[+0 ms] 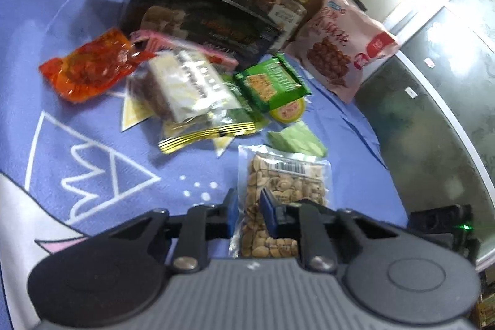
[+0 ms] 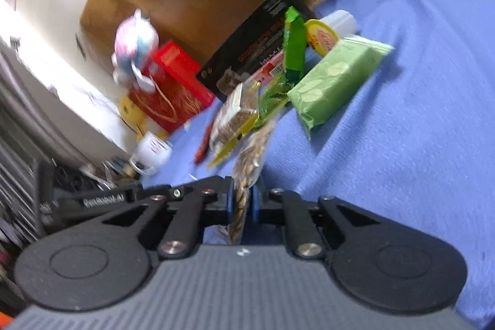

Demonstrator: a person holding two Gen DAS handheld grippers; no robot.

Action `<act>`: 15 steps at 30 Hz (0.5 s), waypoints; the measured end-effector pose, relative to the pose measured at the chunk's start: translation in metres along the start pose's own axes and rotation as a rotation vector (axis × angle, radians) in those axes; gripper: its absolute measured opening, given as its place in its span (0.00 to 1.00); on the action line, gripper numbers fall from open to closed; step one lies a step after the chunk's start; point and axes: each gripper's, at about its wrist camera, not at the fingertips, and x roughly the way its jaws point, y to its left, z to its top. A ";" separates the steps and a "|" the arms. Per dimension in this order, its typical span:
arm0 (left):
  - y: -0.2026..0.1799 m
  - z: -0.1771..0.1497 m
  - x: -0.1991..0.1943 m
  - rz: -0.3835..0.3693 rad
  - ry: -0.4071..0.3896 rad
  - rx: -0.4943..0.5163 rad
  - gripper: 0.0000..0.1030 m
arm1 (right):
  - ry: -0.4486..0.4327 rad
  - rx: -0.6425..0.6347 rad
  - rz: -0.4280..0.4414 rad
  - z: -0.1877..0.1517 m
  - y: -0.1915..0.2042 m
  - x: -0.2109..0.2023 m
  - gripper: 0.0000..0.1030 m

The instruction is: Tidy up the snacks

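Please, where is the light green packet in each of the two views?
Left wrist: light green packet right of centre, just beyond the peanut bag.
Right wrist: light green packet upper right of centre, on the blue cloth.
Shared landmark: the yellow lid beside it.

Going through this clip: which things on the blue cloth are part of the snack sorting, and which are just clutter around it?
Job items: clear peanut pack, pinched by both the left gripper and right gripper; orange packet; green cracker packet; pink nut bag; black box.

Lying about: white mug; plush toy; red gift bag.
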 end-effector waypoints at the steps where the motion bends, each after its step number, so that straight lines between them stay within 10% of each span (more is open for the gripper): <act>1: -0.003 0.001 -0.003 -0.015 -0.003 0.005 0.22 | -0.010 0.043 0.020 0.000 -0.004 -0.005 0.12; 5: -0.015 0.005 -0.017 -0.040 -0.053 0.030 0.77 | -0.054 0.139 0.030 0.002 -0.009 -0.026 0.12; 7: -0.022 0.005 -0.020 -0.076 -0.049 0.045 0.86 | -0.081 0.171 0.053 0.002 -0.007 -0.037 0.12; 12: -0.047 -0.002 -0.016 -0.201 0.013 0.103 0.79 | -0.127 0.222 0.174 0.001 0.004 -0.061 0.12; 15: -0.063 -0.006 -0.014 -0.260 0.049 0.150 0.42 | -0.124 0.220 0.198 0.001 0.013 -0.065 0.12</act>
